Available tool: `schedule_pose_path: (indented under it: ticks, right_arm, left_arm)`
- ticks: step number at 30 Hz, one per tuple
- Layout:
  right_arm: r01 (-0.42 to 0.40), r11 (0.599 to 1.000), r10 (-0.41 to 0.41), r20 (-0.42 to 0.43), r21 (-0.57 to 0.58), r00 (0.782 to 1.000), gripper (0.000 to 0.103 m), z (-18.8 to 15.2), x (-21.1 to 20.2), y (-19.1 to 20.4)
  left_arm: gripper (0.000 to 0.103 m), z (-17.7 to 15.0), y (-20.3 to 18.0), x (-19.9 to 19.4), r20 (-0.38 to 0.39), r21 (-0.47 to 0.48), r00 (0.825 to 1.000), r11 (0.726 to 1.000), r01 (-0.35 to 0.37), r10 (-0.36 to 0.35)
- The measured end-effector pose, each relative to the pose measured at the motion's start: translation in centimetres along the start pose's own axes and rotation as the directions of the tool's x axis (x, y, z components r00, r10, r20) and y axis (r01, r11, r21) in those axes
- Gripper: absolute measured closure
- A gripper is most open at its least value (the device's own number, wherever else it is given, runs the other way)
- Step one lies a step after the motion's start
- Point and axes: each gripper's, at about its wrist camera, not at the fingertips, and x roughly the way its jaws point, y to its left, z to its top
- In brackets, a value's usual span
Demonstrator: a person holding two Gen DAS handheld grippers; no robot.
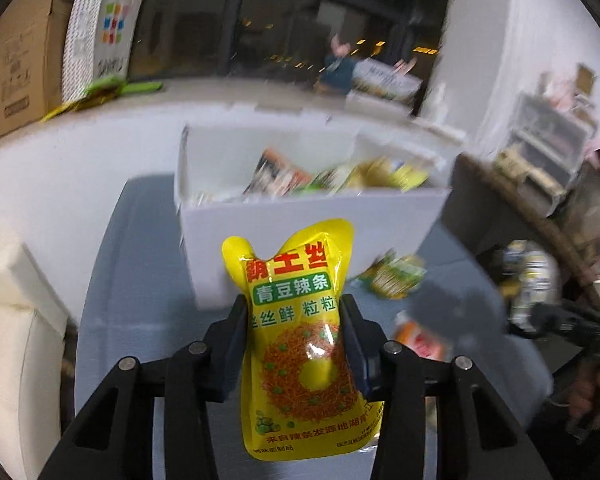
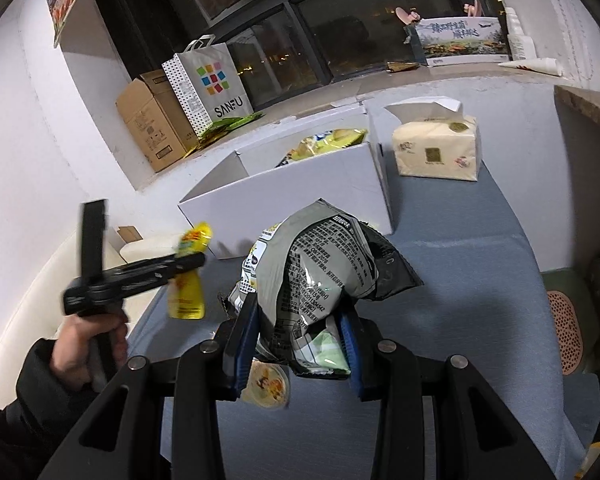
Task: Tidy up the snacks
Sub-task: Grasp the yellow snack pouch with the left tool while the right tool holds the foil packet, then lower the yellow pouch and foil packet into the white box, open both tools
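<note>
My left gripper [image 1: 294, 308] is shut on a yellow snack pouch [image 1: 300, 344] with green-pea print, held upright above the blue-grey table in front of the white box [image 1: 300, 220]. The box holds several snack packs [image 1: 340, 178]. My right gripper [image 2: 300, 320] is shut on a grey foil snack bag [image 2: 320, 268], held above the table short of the same white box [image 2: 284, 192]. In the right wrist view the left gripper [image 2: 192, 260] with its yellow pouch [image 2: 188, 292] is at the left. In the left wrist view the right gripper shows as a dark blur at the right.
Loose snack packs [image 1: 392, 276] lie on the table right of the box, and a round yellow cup [image 2: 268, 386] lies under my right gripper. A tissue pack [image 2: 438, 146] stands right of the box. A cardboard box [image 2: 152, 124] and a paper bag [image 2: 214, 84] stand on the sill.
</note>
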Motion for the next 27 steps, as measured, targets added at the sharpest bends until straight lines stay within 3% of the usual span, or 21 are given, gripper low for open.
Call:
schedule_pose_path:
  ticks: [4, 9, 17, 23, 24, 26, 27]
  right_arm:
    - [-0.012, 0.997, 0.014, 0.016, -0.073, 1.0, 0.062, 3.0, 1.0, 2.1]
    - [-0.014, 0.993, 0.022, 0.066, -0.121, 0.998, 0.062, 9.5, 2.5, 3.7]
    - [0.0, 0.999, 0.002, 0.049, -0.051, 0.999, 0.062, 18.4, 7.9, 2.4]
    - [0.078, 0.996, -0.078, 0.002, -0.049, 0.997, 0.062, 21.4, 11.8, 1.3]
    - [0.088, 0.994, -0.089, -0.006, -0.058, 0.996, 0.062, 21.8, 12.3, 1.2]
    - [0.125, 0.989, -0.126, -0.008, -0.083, 0.992, 0.062, 22.3, 13.2, 1.2]
    - [0.135, 0.987, -0.137, -0.017, -0.088, 0.99, 0.062, 22.6, 13.5, 1.1]
  left_arm:
    - [0.055, 3.7, 0.0, -1.9, 0.077, 0.019, 0.995, 0.998, 0.058, -0.059]
    - [0.055, 9.9, -0.6, -2.7, 0.156, 0.067, 0.986, 0.997, 0.05, -0.06]
    - [0.055, 16.3, 0.6, 2.7, 0.126, 0.086, 0.991, 0.996, 0.029, -0.04]
    - [0.054, 17.0, 0.9, 6.4, 0.08, 0.111, 0.997, 0.994, -0.013, 0.004]
    - [0.053, 17.1, 1.1, 6.8, 0.071, 0.111, 0.997, 0.994, -0.018, 0.01]
    - [0.041, 17.0, 1.5, 7.3, 0.069, 0.103, 0.997, 0.994, -0.041, 0.034]
    - [0.024, 17.0, 1.9, 7.2, 0.072, 0.085, 0.996, 0.995, -0.048, 0.042]
